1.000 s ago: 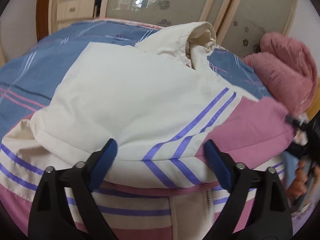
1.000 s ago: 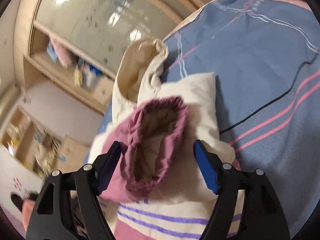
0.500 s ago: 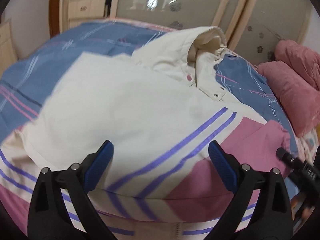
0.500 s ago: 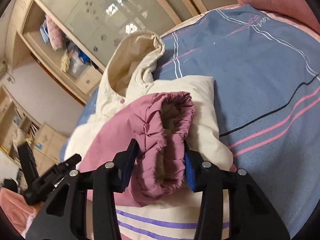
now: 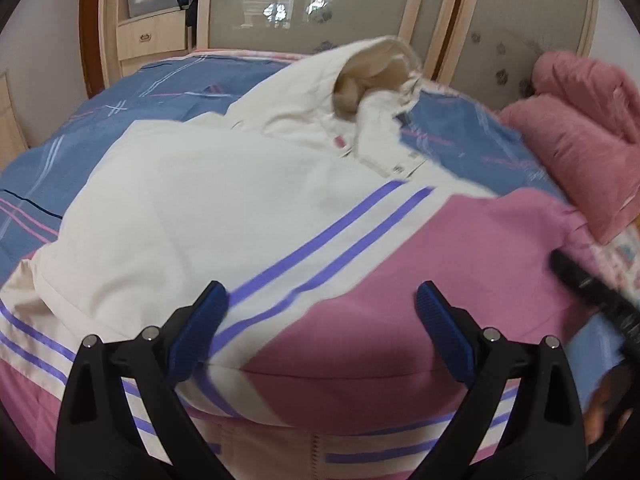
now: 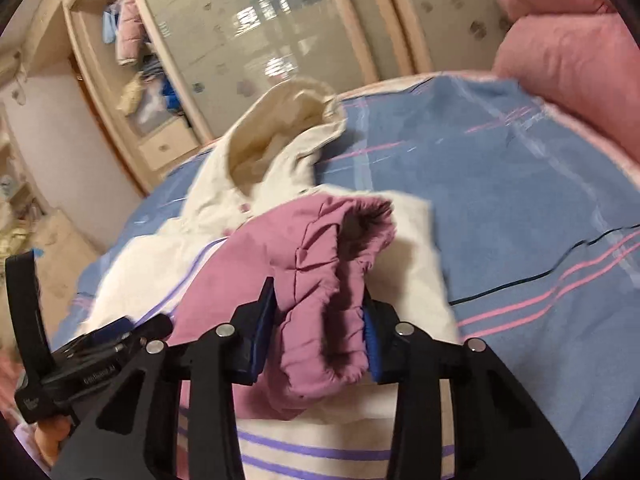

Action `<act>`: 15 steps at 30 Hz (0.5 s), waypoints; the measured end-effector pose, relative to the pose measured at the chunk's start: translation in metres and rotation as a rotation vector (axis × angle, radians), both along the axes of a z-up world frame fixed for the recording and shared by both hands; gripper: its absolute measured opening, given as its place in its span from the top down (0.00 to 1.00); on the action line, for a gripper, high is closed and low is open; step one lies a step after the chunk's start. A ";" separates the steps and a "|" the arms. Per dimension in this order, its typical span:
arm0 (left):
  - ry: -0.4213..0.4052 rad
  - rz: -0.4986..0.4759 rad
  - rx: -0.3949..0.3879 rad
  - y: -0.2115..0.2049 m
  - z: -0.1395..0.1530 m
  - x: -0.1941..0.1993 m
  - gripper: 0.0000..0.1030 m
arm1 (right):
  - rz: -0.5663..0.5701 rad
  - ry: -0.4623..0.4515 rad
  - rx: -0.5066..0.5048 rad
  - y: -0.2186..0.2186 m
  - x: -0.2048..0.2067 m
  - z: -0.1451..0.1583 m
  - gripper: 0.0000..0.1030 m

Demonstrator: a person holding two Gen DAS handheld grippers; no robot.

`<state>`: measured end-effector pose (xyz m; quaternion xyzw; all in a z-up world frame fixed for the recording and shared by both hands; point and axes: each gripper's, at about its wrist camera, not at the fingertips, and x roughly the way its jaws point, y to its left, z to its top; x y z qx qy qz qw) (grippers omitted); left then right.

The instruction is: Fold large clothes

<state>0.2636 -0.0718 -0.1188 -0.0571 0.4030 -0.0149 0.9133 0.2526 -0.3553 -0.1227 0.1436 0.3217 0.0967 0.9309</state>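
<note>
A cream jacket [image 5: 208, 208] with purple stripes and pink panels lies spread on the bed [image 5: 48, 168], its hood [image 5: 368, 76] standing up at the far end, toward the wardrobe [image 5: 320, 0]. Its near hem runs off the bottom of the left view under the left gripper [image 5: 320, 320], whose jaws stand wide, with nothing between the pads — they hang just above the folded-over sleeve where purple stripes meet the pink panel.

The right gripper [image 6: 320, 328] has the pink cuff [image 6: 340, 280] of that sleeve between its pads; the jaws are closing and already press the gathered cloth on both sides. The cuff's open mouth faces up and away, toward the hood.

On the jacket's left, blue striped sheet lies bare out to the bed's edge — open room there. On its right the sheet is bare too [image 6: 500, 200], up to the pink bedding [image 6: 568, 60] piled at that corner. Beyond the hood only a narrow strip of bed shows before the wardrobe doors. The left gripper's body [image 6: 72, 364] shows left of the jacket in the right view, near the sleeve
</note>
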 end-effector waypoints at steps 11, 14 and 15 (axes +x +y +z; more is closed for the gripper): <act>-0.028 -0.002 0.177 -0.004 -0.034 0.008 0.02 | -0.083 0.113 -0.220 0.017 0.021 -0.030 0.44; -0.038 -0.004 0.165 -0.002 -0.035 0.007 0.02 | -0.117 0.114 -0.288 0.021 0.023 -0.035 0.35; -0.040 -0.004 0.165 -0.002 -0.034 0.006 0.02 | -0.121 0.115 -0.295 0.022 0.023 -0.036 0.32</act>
